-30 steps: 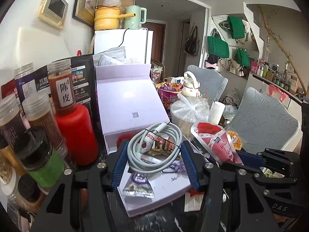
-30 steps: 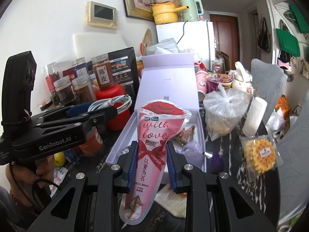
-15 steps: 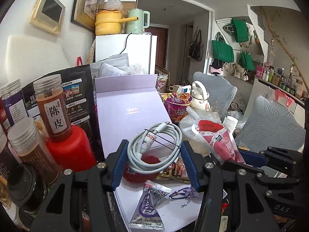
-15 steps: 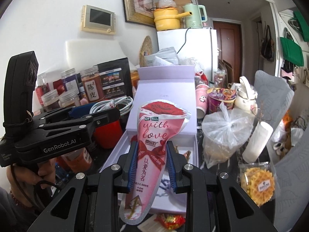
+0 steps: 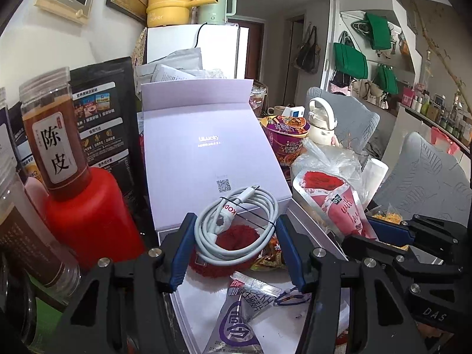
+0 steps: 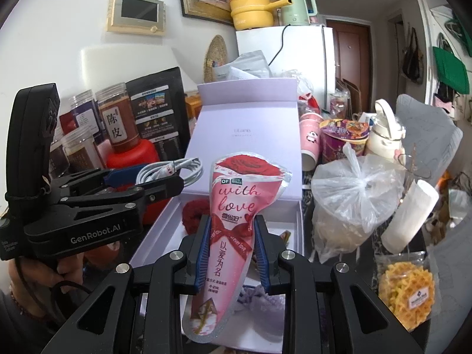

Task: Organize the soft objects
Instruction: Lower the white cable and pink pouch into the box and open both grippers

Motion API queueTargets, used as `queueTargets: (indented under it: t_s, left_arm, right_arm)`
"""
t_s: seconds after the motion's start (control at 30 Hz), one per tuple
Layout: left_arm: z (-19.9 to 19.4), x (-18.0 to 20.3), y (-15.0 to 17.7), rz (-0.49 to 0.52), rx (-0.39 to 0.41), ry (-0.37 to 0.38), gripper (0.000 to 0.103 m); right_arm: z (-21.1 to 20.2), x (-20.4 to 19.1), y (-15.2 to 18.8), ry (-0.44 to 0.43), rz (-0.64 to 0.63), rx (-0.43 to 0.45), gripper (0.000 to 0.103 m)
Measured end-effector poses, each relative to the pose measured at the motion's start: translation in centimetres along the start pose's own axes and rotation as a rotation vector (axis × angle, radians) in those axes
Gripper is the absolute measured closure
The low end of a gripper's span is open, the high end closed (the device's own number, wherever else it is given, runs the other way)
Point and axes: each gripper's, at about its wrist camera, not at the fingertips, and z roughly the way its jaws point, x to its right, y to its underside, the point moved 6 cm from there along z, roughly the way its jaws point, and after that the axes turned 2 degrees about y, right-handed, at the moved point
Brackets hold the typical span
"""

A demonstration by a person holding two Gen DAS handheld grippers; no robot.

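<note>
My left gripper point(image 5: 234, 231) is shut on a coiled white cable point(image 5: 236, 230), held above the open pale lilac box point(image 5: 206, 159). A red knitted piece point(image 5: 233, 236) and a purple snack packet point(image 5: 239, 321) lie inside the box. My right gripper point(image 6: 231, 236) is shut on a pink "with love" pouch point(image 6: 236, 221), upright over the same box point(image 6: 244, 135). The left gripper point(image 6: 165, 177) with the cable point(image 6: 174, 169) shows at left in the right wrist view, and the pouch point(image 5: 339, 203) sits at right in the left wrist view.
Jars point(image 5: 53, 135) and a red bottle point(image 5: 91, 215) crowd the left of the box, with a black bag point(image 5: 100, 124) behind. To the right stand a tied plastic bag point(image 6: 354, 194), a noodle cup point(image 6: 342, 141), a white roll point(image 6: 410, 218) and a waffle packet point(image 6: 407, 289).
Both grippers have moved forward toward the box with their loads still held. The box and jars loom larger, and more of the box's inside shows beneath the cable and pouch.
</note>
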Motion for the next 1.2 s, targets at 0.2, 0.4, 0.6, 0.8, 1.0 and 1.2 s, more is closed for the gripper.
queueTargets:
  t_s: [0.2, 0.4, 0.6, 0.8, 1.0, 1.2]
  left_arm:
    - [1.3, -0.1, 1.1, 0.006, -0.040, 0.001, 0.049]
    - [2.4, 0.0, 2.5, 0.019, -0.085, 0.001, 0.049]
    - [3.5, -0.2, 4.0, 0.025, -0.126, -0.010, 0.049]
    - [4.6, -0.1, 5.3, 0.043, -0.166, -0.028, 0.049]
    - [5.6, -0.6, 6.3, 0.045, -0.204, -0.049, 0.049]
    - [6.0, -1.2, 6.9, 0.042, -0.230, -0.077, 0.049]
  right_arm:
    - [1.3, 0.1, 1.2, -0.003, 0.003, -0.039, 0.075]
    - [2.3, 0.1, 2.5, 0.000, 0.007, -0.077, 0.075]
    - [3.5, 0.0, 4.2, 0.011, 0.006, -0.126, 0.075]
    - [4.5, -0.3, 5.1, 0.021, -0.005, -0.154, 0.075]
    - [5.5, -0.5, 5.7, 0.023, -0.017, -0.179, 0.075]
    - [6.3, -0.3, 6.0, 0.035, -0.014, -0.200, 0.075]
